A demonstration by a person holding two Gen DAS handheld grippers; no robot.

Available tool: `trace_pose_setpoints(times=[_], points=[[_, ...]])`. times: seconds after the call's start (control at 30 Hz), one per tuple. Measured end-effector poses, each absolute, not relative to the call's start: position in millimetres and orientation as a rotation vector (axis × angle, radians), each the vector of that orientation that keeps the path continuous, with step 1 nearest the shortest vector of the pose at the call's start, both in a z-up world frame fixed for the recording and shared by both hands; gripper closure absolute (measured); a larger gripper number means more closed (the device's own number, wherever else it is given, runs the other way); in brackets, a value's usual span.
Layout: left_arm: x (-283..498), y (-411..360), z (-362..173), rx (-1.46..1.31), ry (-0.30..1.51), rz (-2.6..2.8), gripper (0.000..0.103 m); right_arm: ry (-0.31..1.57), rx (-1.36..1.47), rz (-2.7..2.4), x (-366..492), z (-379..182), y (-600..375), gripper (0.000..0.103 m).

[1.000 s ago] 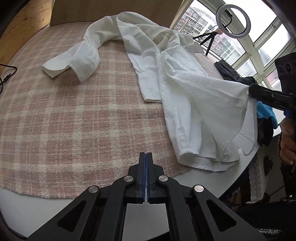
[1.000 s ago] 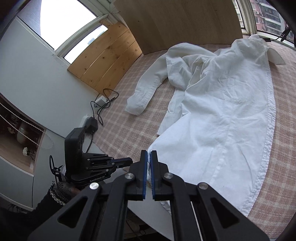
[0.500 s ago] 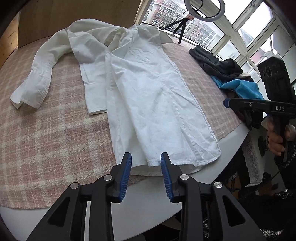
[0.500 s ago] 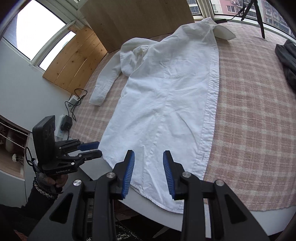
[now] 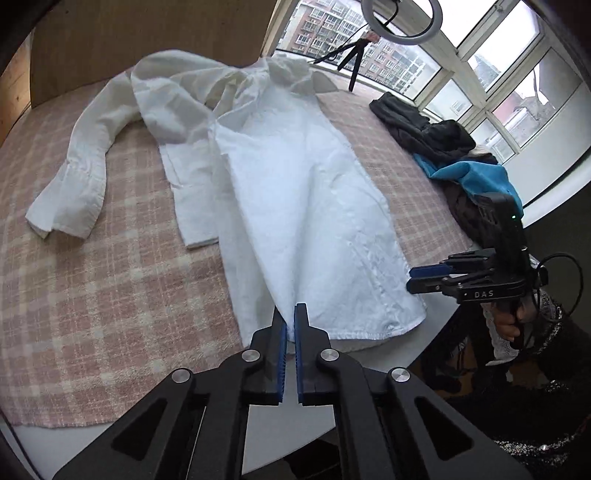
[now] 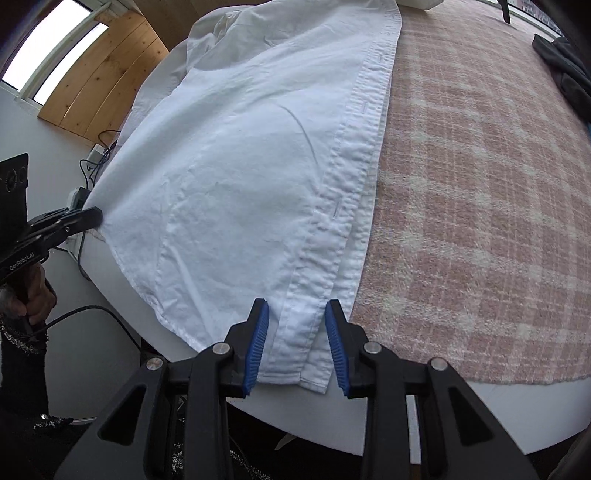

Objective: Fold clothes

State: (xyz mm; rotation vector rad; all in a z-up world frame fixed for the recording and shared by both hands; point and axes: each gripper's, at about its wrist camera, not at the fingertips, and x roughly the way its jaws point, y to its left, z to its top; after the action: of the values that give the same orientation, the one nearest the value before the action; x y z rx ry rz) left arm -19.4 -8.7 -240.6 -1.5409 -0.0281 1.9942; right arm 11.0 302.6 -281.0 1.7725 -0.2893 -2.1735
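A white long-sleeved shirt (image 5: 295, 192) lies flat and lengthwise on the pink plaid cloth (image 5: 92, 295), collar far, hem at the near table edge. One sleeve stretches off to the left. My left gripper (image 5: 290, 321) is pinched on the left part of the hem, with white fabric between its blue pads; the right wrist view shows its tip (image 6: 94, 218) drawing the shirt (image 6: 240, 166) to a point. My right gripper (image 6: 295, 317) stands open, straddling the button-placket corner of the hem without squeezing it. The left wrist view shows it (image 5: 412, 278) beside the hem's right corner.
A pile of dark clothes (image 5: 417, 122) and a blue garment (image 5: 476, 177) lie at the table's right side. A ring light on a tripod (image 5: 395, 18) stands by the window. The white table rim (image 5: 280, 424) runs just below the hem. Cables (image 6: 96, 155) lie on the floor.
A second ago the right gripper held the shirt lifted; it let go and the shirt settled flat. Both grippers opened; the left has now closed on the hem, and the right moved onto the placket corner.
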Motion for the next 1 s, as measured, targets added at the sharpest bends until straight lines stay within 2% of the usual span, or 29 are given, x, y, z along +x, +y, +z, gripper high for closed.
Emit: trace_pose_setpoints(times=[0.07, 0.13, 0.27, 0.33, 0.4, 0.53, 0.73, 0.8, 0.9, 1.0], points=[[-14.4, -8.2, -245.4, -1.571, 0.009, 1.996, 0.085, -0.276, 1.774, -2.186, 10.2, -275.8, 308.1, 0.071], [-8.5, -7.3, -247.5, -1.587, 0.05, 2.005, 0.08, -0.293, 1.742, -2.221, 5.2, -262.1, 322.1, 0.071], [2.8, 2.6, -220.1, -1.506, 0.056, 2.079, 0.072, -0.375, 1.665, -2.283, -15.7, -233.2, 358.9, 0.071], [9.9, 18.9, -208.9, -1.459, 0.061, 2.077, 0.067, -0.357, 1.63, -2.313, -34.3, -219.0, 373.1, 0.071], [17.4, 38.9, -203.1, -1.423, 0.061, 2.056, 0.067, -0.318, 1.589, -2.337, -52.4, -204.2, 382.6, 0.071], [23.1, 99.8, -209.4, -1.383, 0.05, 2.043, 0.067, -0.203, 1.562, -2.24, -90.3, -215.9, 367.3, 0.071], [11.8, 165.7, -252.3, -1.504, -0.012, 2.088, 0.067, -0.041, 1.517, -2.083, -147.3, -235.9, 343.1, 0.071], [13.2, 167.2, -269.0, -1.601, -0.036, 2.12, 0.067, 0.01, 1.501, -2.029, -166.4, -242.5, 335.0, 0.071], [26.9, 164.3, -264.7, -1.647, -0.131, 2.191, 0.066, 0.142, 1.561, -1.912, -169.0, -275.2, 315.1, 0.072], [42.0, 164.1, -253.0, -1.677, -0.197, 2.251, 0.066, 0.33, 1.499, -1.864, -159.3, -267.2, 312.9, 0.071]])
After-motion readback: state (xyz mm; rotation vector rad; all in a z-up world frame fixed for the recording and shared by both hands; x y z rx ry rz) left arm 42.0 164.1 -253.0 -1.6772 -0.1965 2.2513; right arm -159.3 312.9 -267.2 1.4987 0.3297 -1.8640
